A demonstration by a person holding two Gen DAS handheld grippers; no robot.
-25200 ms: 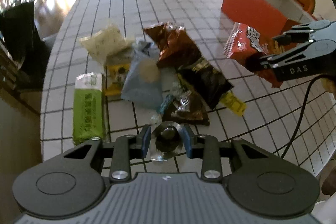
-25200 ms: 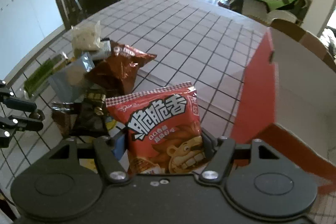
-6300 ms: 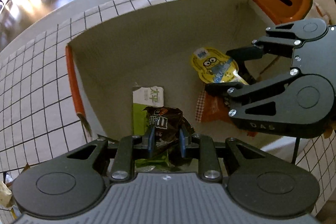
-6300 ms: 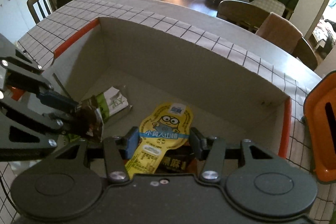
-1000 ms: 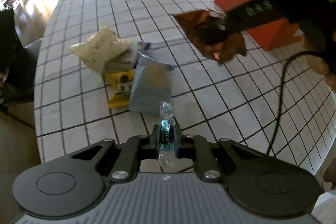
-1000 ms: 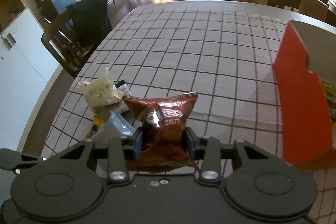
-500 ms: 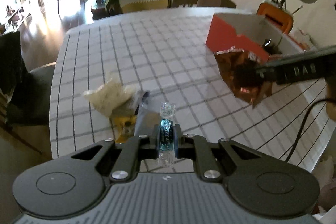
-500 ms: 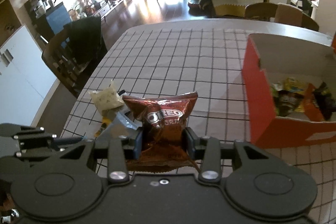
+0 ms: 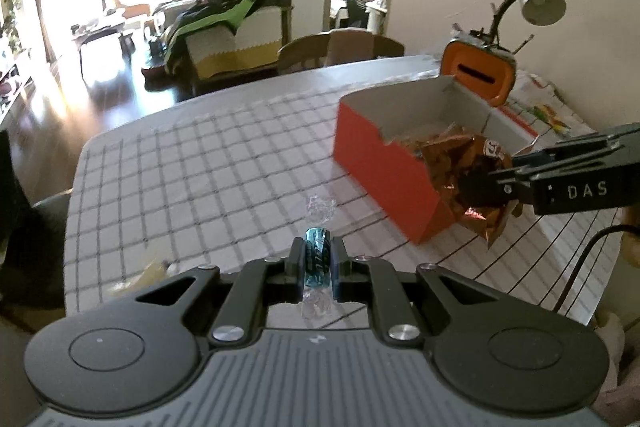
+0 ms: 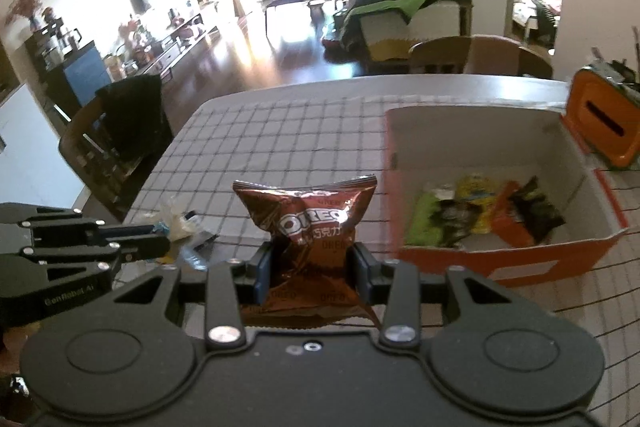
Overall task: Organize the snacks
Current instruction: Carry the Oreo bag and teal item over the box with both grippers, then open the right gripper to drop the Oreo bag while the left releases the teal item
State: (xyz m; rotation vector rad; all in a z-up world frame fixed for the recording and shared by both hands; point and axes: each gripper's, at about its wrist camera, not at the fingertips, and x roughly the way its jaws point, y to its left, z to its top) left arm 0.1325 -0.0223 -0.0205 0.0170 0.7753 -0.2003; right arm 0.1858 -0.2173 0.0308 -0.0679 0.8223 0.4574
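I'm pinching a candy (image 9: 318,259) in my left gripper (image 9: 317,269) and clamping an Oreo bag (image 10: 310,227) in my right gripper (image 10: 311,277), both left of the box (image 10: 500,259).

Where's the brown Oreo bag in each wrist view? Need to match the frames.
Left wrist: the crinkled brown foil Oreo bag is at right of centre, pinched by the right tool, in front of the box's near corner.
Right wrist: it is at bottom centre, upright between the tool's blue pads.
Shared landmark: the open orange cardboard box holding snacks.
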